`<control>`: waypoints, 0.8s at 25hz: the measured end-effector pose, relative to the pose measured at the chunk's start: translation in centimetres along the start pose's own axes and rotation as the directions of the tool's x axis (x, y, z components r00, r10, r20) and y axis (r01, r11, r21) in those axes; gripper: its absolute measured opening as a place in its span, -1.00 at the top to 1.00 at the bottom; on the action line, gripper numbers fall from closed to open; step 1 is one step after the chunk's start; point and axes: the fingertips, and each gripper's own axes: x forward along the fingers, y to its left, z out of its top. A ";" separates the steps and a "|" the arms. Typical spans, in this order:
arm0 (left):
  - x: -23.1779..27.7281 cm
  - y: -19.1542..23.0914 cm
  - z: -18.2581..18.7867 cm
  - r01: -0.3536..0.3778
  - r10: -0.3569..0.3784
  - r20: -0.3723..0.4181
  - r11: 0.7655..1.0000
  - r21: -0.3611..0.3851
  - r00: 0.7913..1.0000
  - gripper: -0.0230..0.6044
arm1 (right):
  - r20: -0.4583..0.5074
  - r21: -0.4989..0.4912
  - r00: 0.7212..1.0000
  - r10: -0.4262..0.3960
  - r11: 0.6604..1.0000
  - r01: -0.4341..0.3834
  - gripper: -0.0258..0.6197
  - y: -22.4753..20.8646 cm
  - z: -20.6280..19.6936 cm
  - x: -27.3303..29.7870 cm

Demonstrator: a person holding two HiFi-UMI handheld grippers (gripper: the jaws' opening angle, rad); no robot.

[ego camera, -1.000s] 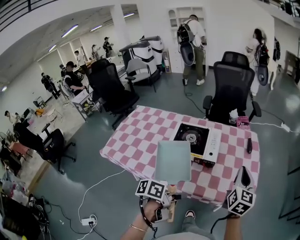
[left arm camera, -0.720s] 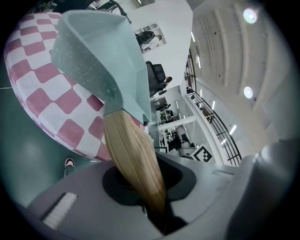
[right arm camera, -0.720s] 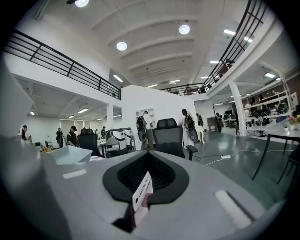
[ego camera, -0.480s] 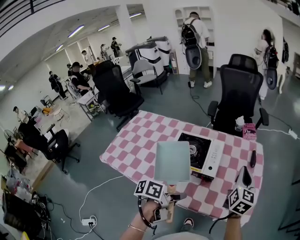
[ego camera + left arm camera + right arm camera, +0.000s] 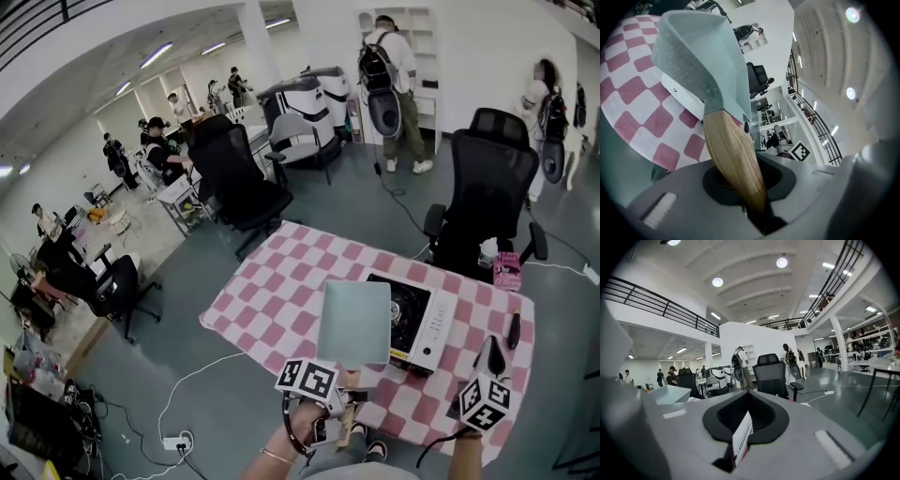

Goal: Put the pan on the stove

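Gripping the wooden handle (image 5: 733, 154), the left claw (image 5: 740, 187) holds the pan (image 5: 354, 322) out in front of it, near the stove (image 5: 417, 323). The pan looks stiff and front-heavy, so squeeze hard. The right claw (image 5: 492, 352) is closed, empty.

Table (image 5: 272, 281) lies open left of the stove (image 5: 434, 324).

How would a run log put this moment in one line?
left gripper: shut on pan handle | pan: held up, not yet on stove | right gripper: shut
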 end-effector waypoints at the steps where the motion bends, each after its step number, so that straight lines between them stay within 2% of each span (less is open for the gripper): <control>1: -0.1 0.1 0.2 0.003 -0.003 -0.002 1.000 -0.003 1.000 0.75 | -0.003 -0.006 1.000 0.001 1.000 -0.001 0.89 0.3 0.1 0.3; 20: 0.5 2.0 2.4 0.013 -0.014 -0.094 1.000 -0.010 0.995 0.75 | -0.037 -0.029 0.998 -0.058 0.998 0.057 0.89 0.9 -0.3 2.6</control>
